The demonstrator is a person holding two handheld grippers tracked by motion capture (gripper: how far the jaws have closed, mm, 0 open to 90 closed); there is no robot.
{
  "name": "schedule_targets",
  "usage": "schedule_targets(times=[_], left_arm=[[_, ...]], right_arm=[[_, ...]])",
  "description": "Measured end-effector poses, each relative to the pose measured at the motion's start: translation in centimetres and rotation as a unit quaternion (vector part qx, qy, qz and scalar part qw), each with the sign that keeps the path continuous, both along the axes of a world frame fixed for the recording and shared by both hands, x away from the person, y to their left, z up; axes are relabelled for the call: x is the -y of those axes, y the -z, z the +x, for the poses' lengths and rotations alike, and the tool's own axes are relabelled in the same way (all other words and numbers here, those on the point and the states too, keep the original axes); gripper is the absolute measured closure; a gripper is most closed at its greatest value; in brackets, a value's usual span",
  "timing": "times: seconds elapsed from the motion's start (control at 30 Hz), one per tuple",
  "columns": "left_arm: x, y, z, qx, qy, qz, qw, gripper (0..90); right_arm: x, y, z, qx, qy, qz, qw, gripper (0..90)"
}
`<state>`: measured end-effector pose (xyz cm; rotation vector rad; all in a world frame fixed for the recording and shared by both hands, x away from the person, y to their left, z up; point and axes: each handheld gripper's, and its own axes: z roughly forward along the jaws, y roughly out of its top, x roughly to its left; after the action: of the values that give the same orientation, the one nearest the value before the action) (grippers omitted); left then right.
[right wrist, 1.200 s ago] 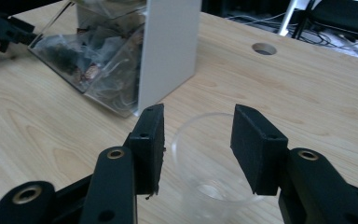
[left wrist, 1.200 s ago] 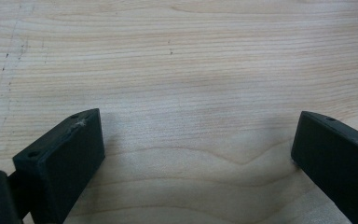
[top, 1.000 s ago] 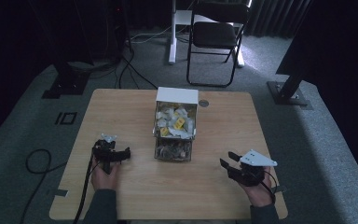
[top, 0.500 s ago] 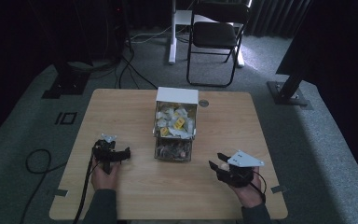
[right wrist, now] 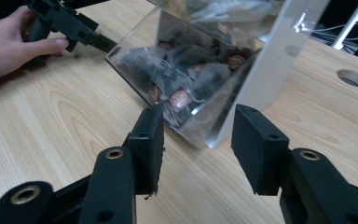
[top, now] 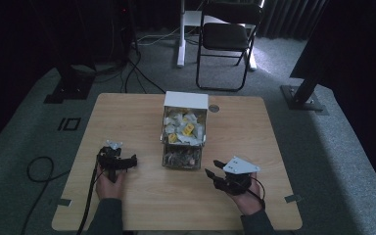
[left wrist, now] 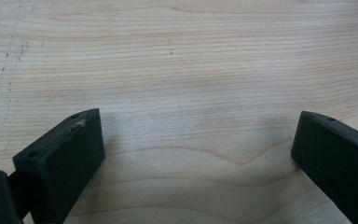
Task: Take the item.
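Observation:
A clear box (top: pixel 183 134) with a white back stands mid-table, holding several small packets (top: pixel 182 128). My left gripper (top: pixel 133 161) rests on the table to the box's left, jaws wide apart over bare wood (left wrist: pixel 191 79), nothing between them. My right gripper (top: pixel 211 169) sits to the box's lower right with its grey plate on top. In the right gripper view it (right wrist: pixel 196 140) is open, pointed at the box's near corner (right wrist: pixel 205 135), where dark packets (right wrist: pixel 179 74) show through the wall.
The wooden table (top: pixel 127 112) has a round cable hole (top: pixel 214 108) behind the box. A folding chair (top: pixel 227 36) and stand bases (top: pixel 301 98) sit on the carpet beyond. In the right gripper view the other hand (right wrist: pixel 14 42) holds its gripper at the far left.
My right gripper has moved left and forward toward the box's near right corner. The left gripper has stayed put.

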<state>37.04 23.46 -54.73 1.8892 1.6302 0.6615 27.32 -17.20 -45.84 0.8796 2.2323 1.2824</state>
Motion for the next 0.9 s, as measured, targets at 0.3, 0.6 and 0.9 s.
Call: schedule_targets(times=[0.3,0.6,0.9], left_arm=[[0.0,0.0,0.0,0.000,0.000,0.000,1.0000,3.0],[0.0,0.0,0.0,0.000,0.000,0.000,1.0000,3.0],[0.0,0.0,0.0,0.000,0.000,0.000,1.0000,3.0]], right_arm=[[-2.1,0.4,0.5,0.001,-0.019,-0.006,0.9998,56.0],[-3.7,1.1,0.8,0.000,-0.034,-0.014,0.9993,57.2],[-5.8,1.7,1.3,-0.003,-0.055,-0.020,0.9983,59.7]])
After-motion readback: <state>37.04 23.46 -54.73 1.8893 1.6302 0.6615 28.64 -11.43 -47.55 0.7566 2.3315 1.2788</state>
